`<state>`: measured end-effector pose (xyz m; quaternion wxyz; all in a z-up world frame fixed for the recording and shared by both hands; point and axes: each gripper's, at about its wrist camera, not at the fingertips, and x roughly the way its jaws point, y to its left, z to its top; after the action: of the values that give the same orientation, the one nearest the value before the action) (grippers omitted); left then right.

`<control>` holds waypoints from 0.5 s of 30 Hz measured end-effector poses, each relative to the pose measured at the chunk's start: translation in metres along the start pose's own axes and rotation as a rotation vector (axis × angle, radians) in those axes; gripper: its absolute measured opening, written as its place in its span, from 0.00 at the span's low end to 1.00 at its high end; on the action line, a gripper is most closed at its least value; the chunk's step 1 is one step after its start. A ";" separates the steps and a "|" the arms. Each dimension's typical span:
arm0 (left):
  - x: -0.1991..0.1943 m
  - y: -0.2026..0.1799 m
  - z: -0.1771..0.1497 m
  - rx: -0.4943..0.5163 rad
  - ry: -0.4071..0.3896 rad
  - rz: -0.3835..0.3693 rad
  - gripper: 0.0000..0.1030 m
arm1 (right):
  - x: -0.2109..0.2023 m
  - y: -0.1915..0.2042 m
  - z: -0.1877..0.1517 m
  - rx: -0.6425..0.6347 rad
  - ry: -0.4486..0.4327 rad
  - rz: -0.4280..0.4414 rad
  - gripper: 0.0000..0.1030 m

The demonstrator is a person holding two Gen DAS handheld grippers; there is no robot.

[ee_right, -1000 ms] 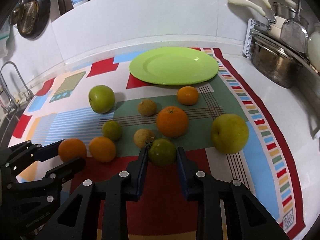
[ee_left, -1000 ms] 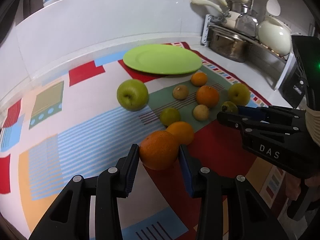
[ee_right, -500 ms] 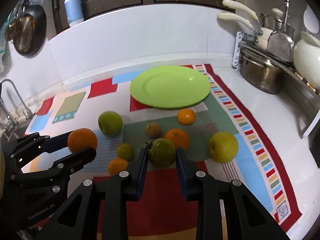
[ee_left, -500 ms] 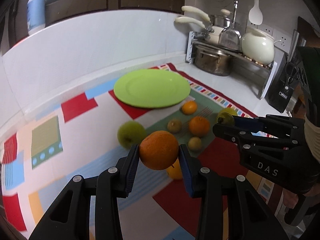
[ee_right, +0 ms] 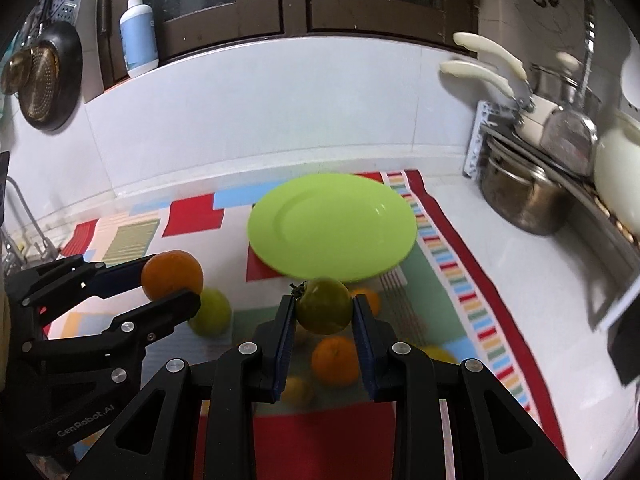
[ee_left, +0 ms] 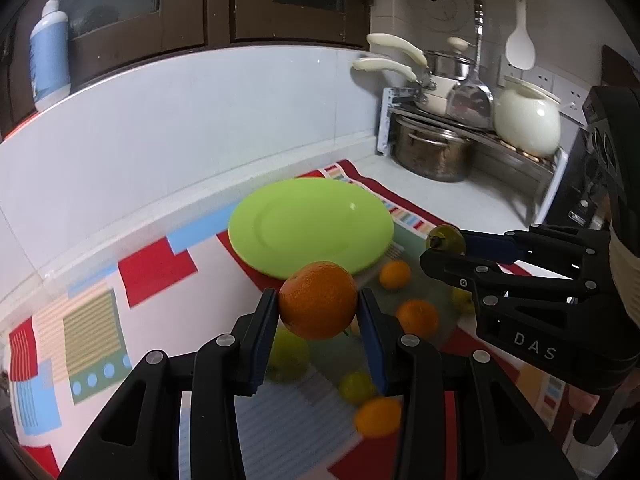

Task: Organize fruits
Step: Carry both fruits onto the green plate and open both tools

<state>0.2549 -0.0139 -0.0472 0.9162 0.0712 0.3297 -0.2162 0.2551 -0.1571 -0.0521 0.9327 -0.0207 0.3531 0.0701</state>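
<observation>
A white counter point(ee_right: 500, 248) carries a patterned cloth point(ee_right: 460, 280) of red, blue and green blocks. A green plate point(ee_right: 332, 226) lies on the cloth, toward the wall. Nearer than the plate, loose fruit rests on the cloth: a green apple point(ee_right: 211, 312) to its left, a large orange point(ee_right: 335, 360) just below it, and a small orange point(ee_left: 395, 274) close by the plate's rim. A steel pot point(ee_right: 520, 196) stands on the bare counter, right of the plate.

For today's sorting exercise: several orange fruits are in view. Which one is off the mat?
The large orange clamped in the left tongs, raised in front of the green plate. The other oranges lie on the patterned mat.
</observation>
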 end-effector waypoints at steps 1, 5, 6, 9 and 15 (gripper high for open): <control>0.003 0.001 0.004 -0.004 0.001 0.001 0.39 | 0.002 -0.001 0.003 -0.006 0.002 0.004 0.29; 0.020 0.005 0.022 -0.022 0.005 0.010 0.39 | 0.018 -0.011 0.023 -0.029 0.019 0.034 0.29; 0.024 0.006 0.026 -0.026 0.007 0.011 0.39 | 0.025 -0.014 0.030 -0.038 0.029 0.039 0.29; 0.039 0.007 0.038 -0.030 0.022 0.018 0.39 | 0.038 -0.021 0.041 -0.057 0.044 0.053 0.29; 0.072 0.013 0.054 -0.035 0.078 0.026 0.39 | 0.075 -0.033 0.061 -0.079 0.098 0.084 0.29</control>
<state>0.3414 -0.0427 -0.0516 0.9066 0.0675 0.3678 -0.1957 0.3551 -0.1761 -0.0562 0.9090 -0.0461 0.3958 0.1221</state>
